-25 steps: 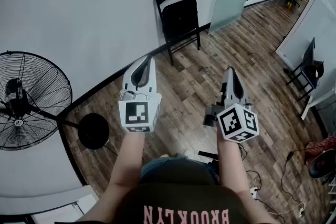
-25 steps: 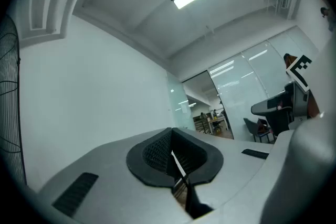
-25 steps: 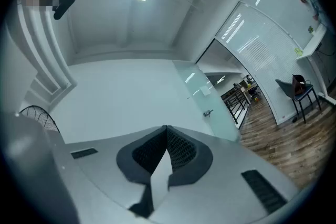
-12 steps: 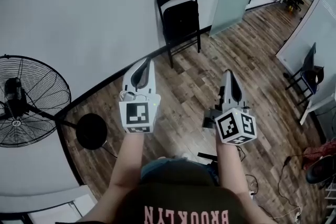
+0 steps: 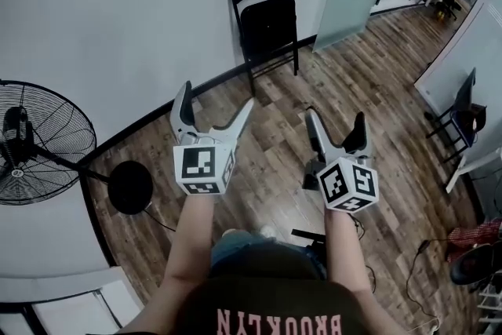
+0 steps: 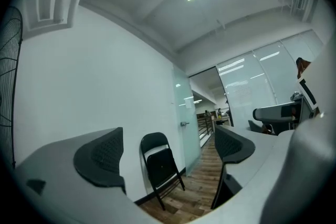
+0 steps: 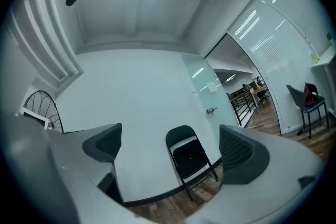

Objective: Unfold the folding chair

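Against the wall (image 5: 118, 12) the chair (image 5: 265, 20) is sitting folded; well short of it, we're just opening the empty left gripper (image 5: 217, 94) and right gripper (image 5: 336, 115) wide.

BROOKLYN on shirt (image 5: 274, 298) (upside down)

The folding chair (image 5: 265, 16) is black against a white wall (image 5: 118, 4). The floor (image 5: 376, 90) is brown wood planking. The left hand-held gripper (image 5: 217, 96) and right hand-held gripper (image 5: 336, 115) are light grey, with black pads and black-and-white square-marker cubes. The pedestal fan (image 5: 31, 141) is black.
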{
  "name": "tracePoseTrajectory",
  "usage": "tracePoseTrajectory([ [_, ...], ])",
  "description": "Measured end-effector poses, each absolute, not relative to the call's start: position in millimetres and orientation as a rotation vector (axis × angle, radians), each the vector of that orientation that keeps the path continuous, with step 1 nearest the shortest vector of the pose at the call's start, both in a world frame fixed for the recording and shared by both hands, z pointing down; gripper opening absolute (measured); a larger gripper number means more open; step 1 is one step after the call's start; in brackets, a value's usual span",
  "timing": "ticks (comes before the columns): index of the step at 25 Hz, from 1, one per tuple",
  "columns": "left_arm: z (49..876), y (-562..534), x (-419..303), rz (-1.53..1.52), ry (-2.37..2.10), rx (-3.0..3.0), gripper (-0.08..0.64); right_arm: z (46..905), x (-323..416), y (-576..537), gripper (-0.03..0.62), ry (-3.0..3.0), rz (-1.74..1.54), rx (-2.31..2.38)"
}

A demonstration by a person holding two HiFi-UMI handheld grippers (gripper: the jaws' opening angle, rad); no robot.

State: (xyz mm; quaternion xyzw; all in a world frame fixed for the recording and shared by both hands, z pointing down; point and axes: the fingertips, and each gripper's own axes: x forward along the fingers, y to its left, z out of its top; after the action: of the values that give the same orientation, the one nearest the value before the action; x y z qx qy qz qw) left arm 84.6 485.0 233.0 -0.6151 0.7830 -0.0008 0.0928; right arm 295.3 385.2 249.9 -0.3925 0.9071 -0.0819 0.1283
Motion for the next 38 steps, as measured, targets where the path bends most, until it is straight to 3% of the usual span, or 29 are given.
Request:
tracePoseTrajectory([
  [2, 238.9, 483.1, 88.5, -0.003, 2.345, -1.828, 0.538, 254.5, 297.5, 379.8, 0.575, 2.647, -0.248, -1.134],
  [17, 252.7, 412.8, 61.0, -0.086, 2.399, -1.87, 0.572, 265.8, 277.7, 310.0, 0.575, 2.583, -0.425, -1.149],
  [38, 276.6, 163.2, -184.1, -0.091, 2.364, -2.021, 0.571, 274.1, 40.3, 73.5, 0.574, 2.661, -0.375, -1.282],
])
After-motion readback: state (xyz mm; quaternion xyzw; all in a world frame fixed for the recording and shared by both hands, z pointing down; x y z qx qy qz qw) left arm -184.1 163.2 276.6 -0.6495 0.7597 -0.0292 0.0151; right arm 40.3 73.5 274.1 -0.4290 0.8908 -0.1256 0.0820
